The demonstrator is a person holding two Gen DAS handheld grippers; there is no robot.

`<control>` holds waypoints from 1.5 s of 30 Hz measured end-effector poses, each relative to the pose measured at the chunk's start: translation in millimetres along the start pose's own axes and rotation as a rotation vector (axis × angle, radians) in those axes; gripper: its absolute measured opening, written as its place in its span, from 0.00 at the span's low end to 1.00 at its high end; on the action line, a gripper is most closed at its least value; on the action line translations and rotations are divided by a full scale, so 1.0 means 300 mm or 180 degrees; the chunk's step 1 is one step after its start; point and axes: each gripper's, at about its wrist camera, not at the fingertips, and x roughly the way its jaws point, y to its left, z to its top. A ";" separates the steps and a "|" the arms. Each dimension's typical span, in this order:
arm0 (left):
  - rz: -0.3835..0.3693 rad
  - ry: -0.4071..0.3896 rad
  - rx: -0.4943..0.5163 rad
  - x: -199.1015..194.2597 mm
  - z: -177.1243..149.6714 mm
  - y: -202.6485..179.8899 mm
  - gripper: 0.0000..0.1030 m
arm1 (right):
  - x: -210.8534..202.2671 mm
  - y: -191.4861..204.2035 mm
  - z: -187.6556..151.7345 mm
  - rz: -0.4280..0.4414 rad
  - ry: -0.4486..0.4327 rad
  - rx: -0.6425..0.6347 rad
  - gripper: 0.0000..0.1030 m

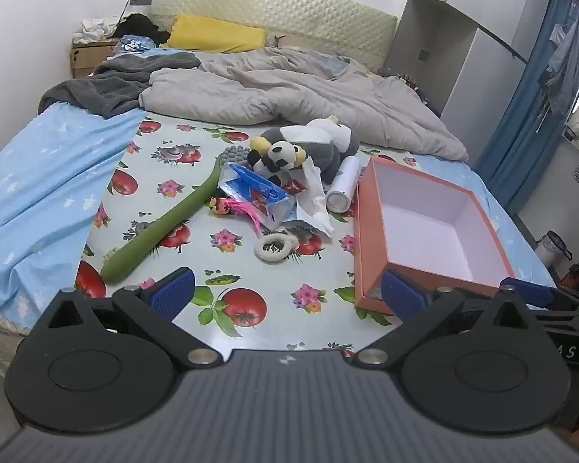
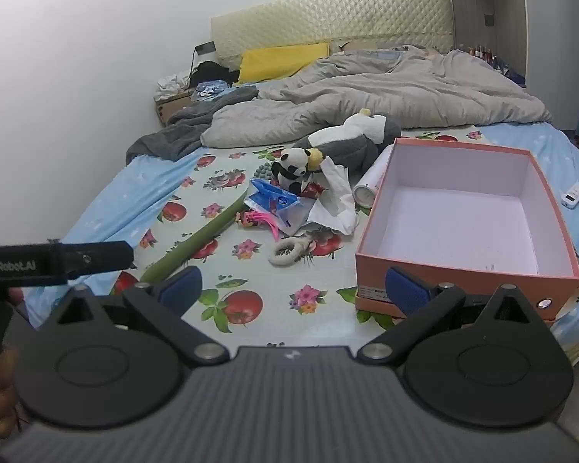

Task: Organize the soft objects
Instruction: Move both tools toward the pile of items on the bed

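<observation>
Both grippers hover over the near end of the bed, tilted down, nothing between the jaws. Left gripper [image 1: 287, 293]: jaws fully apart, blue pads clear of everything; the flowered cloth [image 1: 251, 254] lies under the gap. Right gripper [image 2: 291, 285]: jaws likewise wide apart, empty. The orange box [image 2: 463, 270] sits open, white inside, nothing in it; its near left corner is just behind the right gripper's right pad, and in the left wrist view it lies ahead and right of the left jaws. The soft things are heaped ahead of both jaw gaps, beyond the pads, left of the box: small panda plush [image 2: 293, 169] upright in front of a bigger grey-and-white plush [image 2: 351, 142] lying on its side, crumpled white paper [image 2: 336, 196] beside them, blue plastic pouch [image 2: 274, 200], pink feather toy [image 2: 264, 220], white fabric ring [image 2: 287, 250] nearest the jaws. A long green foam stick [image 1: 162, 223] runs diagonally from the pile toward the left gripper's left pad, end just beyond it, not touching. White roll [image 1: 341, 187] lies between the plush pile and the box. Grey duvet [image 1: 289, 88] is bunched up well beyond the pile. The left gripper's body shows at the left edge of the right wrist view.
</observation>
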 end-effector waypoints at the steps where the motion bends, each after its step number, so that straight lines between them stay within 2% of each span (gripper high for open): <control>1: -0.0021 -0.0037 -0.0018 -0.001 0.000 0.001 1.00 | 0.000 0.002 0.000 0.0001 0.0008 0.0000 1.00; 45: 0.0018 -0.0008 0.0048 -0.006 -0.023 0.006 1.00 | 0.015 -0.007 -0.027 -0.0118 0.0054 -0.0085 1.00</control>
